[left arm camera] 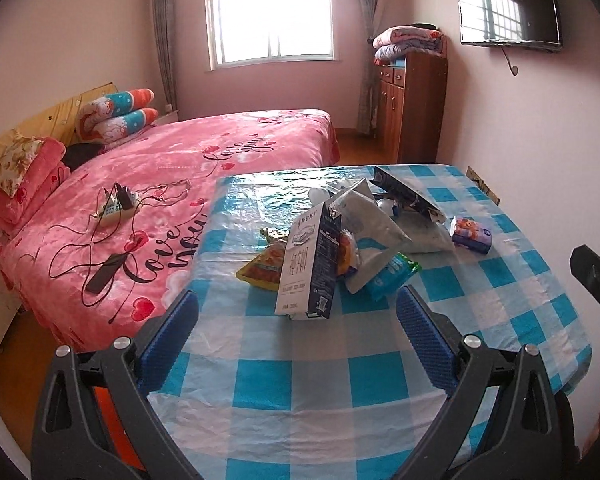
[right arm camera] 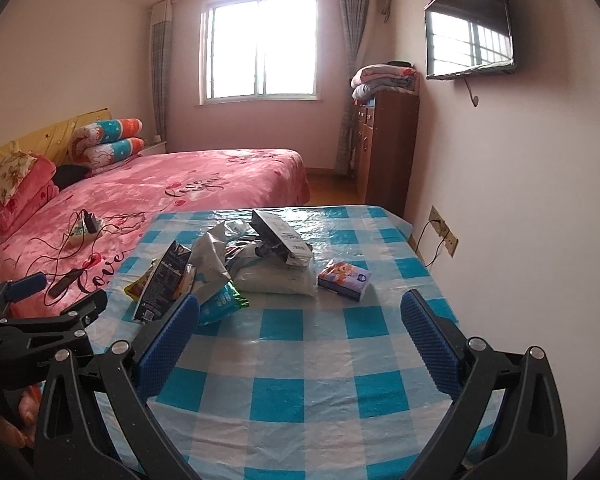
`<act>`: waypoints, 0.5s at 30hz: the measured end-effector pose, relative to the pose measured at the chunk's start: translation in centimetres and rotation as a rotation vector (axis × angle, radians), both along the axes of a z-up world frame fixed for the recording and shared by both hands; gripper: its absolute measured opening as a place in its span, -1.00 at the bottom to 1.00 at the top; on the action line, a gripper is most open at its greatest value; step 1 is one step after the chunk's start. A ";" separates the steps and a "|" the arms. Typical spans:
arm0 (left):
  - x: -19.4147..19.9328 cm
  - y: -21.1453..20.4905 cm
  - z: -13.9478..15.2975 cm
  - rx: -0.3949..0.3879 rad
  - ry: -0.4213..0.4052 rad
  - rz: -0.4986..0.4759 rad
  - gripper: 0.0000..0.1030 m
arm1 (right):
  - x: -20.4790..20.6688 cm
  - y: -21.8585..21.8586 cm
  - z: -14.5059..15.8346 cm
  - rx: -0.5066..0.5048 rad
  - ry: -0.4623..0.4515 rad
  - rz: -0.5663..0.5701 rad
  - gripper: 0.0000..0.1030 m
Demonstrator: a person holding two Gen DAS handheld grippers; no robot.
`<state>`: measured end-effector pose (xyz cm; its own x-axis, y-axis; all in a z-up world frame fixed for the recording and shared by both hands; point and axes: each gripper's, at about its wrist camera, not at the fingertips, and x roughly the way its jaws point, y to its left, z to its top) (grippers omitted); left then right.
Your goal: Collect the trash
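Though near, milk carton (left arm camera: 308,264) beyond jaws

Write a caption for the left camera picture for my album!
Open left gripper facing a milk carton and snack wrappers on the checked table.

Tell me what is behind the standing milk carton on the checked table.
Behind the milk carton lie an orange-yellow snack packet, a crumpled grey-white bag and a blue-green wrapper. The carton covers the packet's right part and whatever lies directly behind it.
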<state>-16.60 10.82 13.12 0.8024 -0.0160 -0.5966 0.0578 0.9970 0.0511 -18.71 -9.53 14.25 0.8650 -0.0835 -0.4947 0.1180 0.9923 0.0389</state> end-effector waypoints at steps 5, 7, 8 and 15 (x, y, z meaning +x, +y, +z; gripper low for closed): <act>-0.3 0.0 -0.1 0.006 0.004 0.001 0.93 | -0.6 0.1 0.2 -0.020 -0.012 0.015 0.93; -0.3 0.1 -0.1 0.006 0.009 0.000 0.93 | -0.8 0.2 0.3 -0.032 -0.017 0.017 0.93; -0.3 0.1 -0.2 0.006 0.010 0.000 0.93 | -0.9 0.2 0.3 -0.037 -0.018 0.017 0.93; 0.3 0.1 -0.8 0.009 0.034 0.006 0.93 | -0.6 -0.2 -0.3 -0.049 -0.005 0.027 0.93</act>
<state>-16.34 10.94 12.27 0.7818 -0.0062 -0.6235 0.0541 0.9969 0.0579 -19.27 -9.71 13.91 0.8698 -0.0844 -0.4862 0.0915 0.9958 -0.0091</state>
